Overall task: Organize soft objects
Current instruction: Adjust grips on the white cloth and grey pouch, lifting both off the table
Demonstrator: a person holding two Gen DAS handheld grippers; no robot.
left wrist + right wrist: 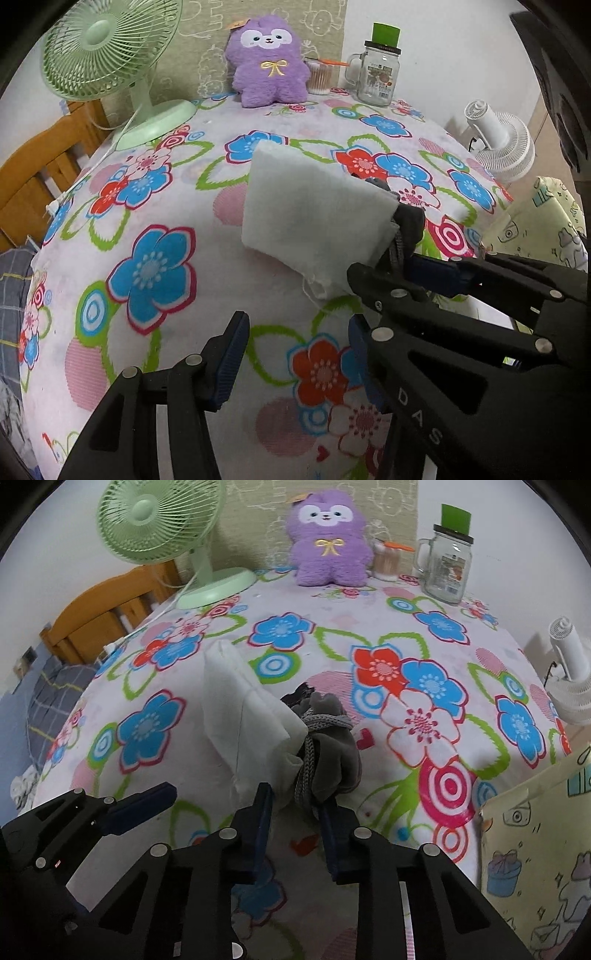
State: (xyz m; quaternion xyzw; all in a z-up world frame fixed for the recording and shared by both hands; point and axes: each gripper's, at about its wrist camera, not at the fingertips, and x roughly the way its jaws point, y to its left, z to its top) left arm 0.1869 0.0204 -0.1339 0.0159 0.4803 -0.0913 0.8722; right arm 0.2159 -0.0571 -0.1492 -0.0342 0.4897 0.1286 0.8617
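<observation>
A folded white soft cloth (314, 206) (240, 716) lies mid-table on the flowered tablecloth (166, 184), one end tucked against a grey drawstring pouch (328, 746) (410, 221). My right gripper (297, 812) (399, 273) is shut on the pouch's near end and its grey cord, with a corner of the white cloth also at the pads. My left gripper (295, 358) hangs open over bare tablecloth just in front of the cloth, nothing between its fingers; one of its fingers (147, 801) shows at the lower left of the right wrist view. A purple plush toy (267, 62) (328, 542) sits upright at the back edge.
A green desk fan (107, 48) stands back left, its cord trailing off the table. A glass jar mug with a green lid (376, 70) and a tub of cotton swabs (319, 77) stand back right. Off the table: a white fan (498, 144), a wooden frame (33, 173), a pale printed bag (535, 849).
</observation>
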